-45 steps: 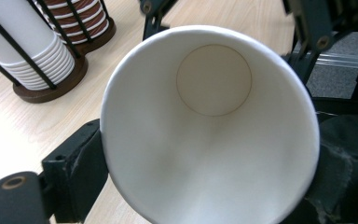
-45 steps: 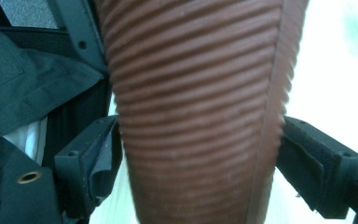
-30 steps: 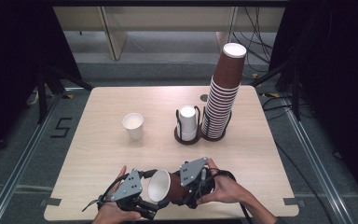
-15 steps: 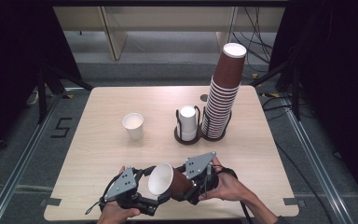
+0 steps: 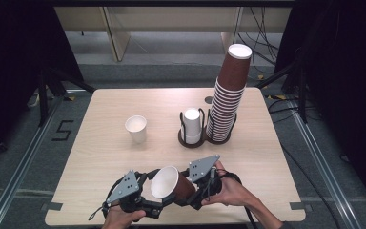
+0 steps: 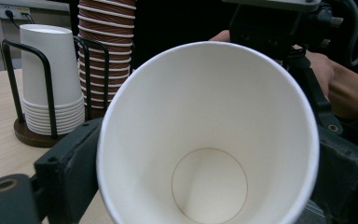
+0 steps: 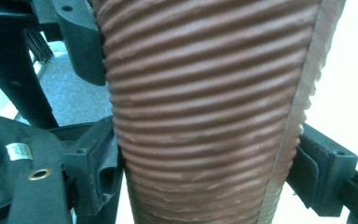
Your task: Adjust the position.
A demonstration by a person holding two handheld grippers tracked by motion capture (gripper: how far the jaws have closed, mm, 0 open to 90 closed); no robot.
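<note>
A: So, how far is the work with the cups judged to be?

B: About the middle, it seems. One brown ribbed cup (image 5: 171, 183) is held above the near edge of the table (image 5: 105, 148), lying on its side, with its white mouth turned toward the left gripper (image 5: 145, 202).

A: And how is it held?

B: The right gripper (image 5: 190, 193) is closed on the ribbed wall of the cup; in the right gripper view a jaw is seen pressed on each side of the brown wall (image 7: 205, 116). For the left gripper, its jaws are seen on both sides of the rim in the left gripper view, and they look close on it, but it cannot be told if the cup (image 6: 209, 140) is really gripped there.

A: What is already done?

B: A single white cup (image 5: 137, 128) is set upright on the table, well apart from the black wire holder (image 5: 190, 138). A small pile of white cups (image 5: 192, 124) stays in this holder, and the tall stack of brown cups (image 5: 228, 95) stands just beside it.

A: And what is left?

B: Probably the brown cup must be turned upright and put down on the table, maybe near the white one. This is only judged; it is not yet placed.
</note>
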